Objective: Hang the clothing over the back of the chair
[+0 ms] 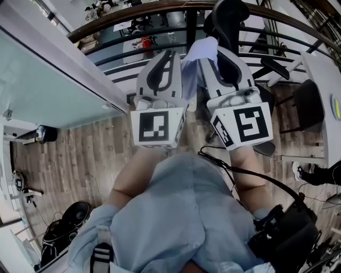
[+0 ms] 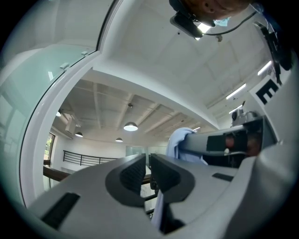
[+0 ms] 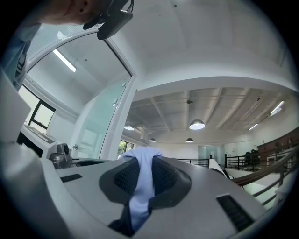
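Floor (image 1: pixel 80 160): grey-brown wood planks, seen in the head view. It is bounded at the top by a dark railing (image 1: pixel 133 26) and at the left by a glass partition (image 1: pixel 42 90).

Standing on the floor:
- Lower left: a black round object (image 1: pixel 72 221), type not identifiable.
- Left edge: a small dark object (image 1: pixel 47 133) beside a white ledge.
- Top: a black office chair (image 1: pixel 229 10) near the railing, base hidden.
- Right: a second black chair (image 1: pixel 308 106) just beside a white worktop (image 1: pixel 322 74).
- Near that chair: a person's shoe (image 1: pixel 297 170).
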The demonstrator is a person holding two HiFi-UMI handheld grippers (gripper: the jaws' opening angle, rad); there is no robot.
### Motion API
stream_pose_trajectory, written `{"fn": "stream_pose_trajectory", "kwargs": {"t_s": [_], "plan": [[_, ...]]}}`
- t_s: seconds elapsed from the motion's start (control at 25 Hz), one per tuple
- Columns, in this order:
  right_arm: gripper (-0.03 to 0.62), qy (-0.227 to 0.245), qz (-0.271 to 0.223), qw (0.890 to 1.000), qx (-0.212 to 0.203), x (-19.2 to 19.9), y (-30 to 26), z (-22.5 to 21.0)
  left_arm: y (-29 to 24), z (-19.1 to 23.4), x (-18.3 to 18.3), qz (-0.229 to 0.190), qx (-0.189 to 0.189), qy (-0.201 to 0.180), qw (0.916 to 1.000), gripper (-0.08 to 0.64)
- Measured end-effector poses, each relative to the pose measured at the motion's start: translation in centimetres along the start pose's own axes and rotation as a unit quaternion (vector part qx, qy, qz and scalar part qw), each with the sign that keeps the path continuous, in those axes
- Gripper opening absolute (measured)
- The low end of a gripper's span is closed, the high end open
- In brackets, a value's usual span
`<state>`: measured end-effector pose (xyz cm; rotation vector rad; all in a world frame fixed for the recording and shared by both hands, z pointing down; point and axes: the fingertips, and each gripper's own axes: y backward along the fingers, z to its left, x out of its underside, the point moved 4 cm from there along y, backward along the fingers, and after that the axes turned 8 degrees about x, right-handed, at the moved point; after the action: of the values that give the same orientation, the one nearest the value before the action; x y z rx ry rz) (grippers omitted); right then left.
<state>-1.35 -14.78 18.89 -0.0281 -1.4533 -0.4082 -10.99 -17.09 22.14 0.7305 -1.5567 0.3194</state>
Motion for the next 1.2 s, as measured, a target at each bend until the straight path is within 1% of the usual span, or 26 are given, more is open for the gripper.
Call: {"fn": "stream_pose_trajectory", "kwargs": {"t_s": [0.36,0.64,0.8,0.92,1.04,1.2], "plan": [[0.054,-0.016,0.029,0.999,-0.004,2.1,-2.3,-2.0,-2.9,0.4,1.6,0.023,-0.005,0.015,0.9996,0.040],[0.054,-0.015,0.028,0.999,-0.023,2.0,-4.0,-3.2,-4.8,0.7,2.0,0.029,-0.023,0.014,0.9992,0.040],[0.055,-0.011,0.030,0.999,-0.037,1.6,-4.3,-3.2,-4.3,0.7,2.2,0.041,-0.039,0.021,0.9982,0.040],[0.054,-0.004,0.026,0.999,-0.040,1.1,-4.7,-3.2,-3.5,0.7,3.1,0.041,-0.038,0.028,0.9980,0.040],[0.054,0.002,0.027,0.999,-0.044,1.2,-5.3,-3.2,-2.5,0.7,4.5,0.051,-0.042,0.034,0.9972,0.040],[0.054,0.010,0.024,0.999,-0.044,0.2,-5.9,-3.3,-1.0,0.4,5.6,0.062,-0.041,0.044,0.9963,0.040]]}}
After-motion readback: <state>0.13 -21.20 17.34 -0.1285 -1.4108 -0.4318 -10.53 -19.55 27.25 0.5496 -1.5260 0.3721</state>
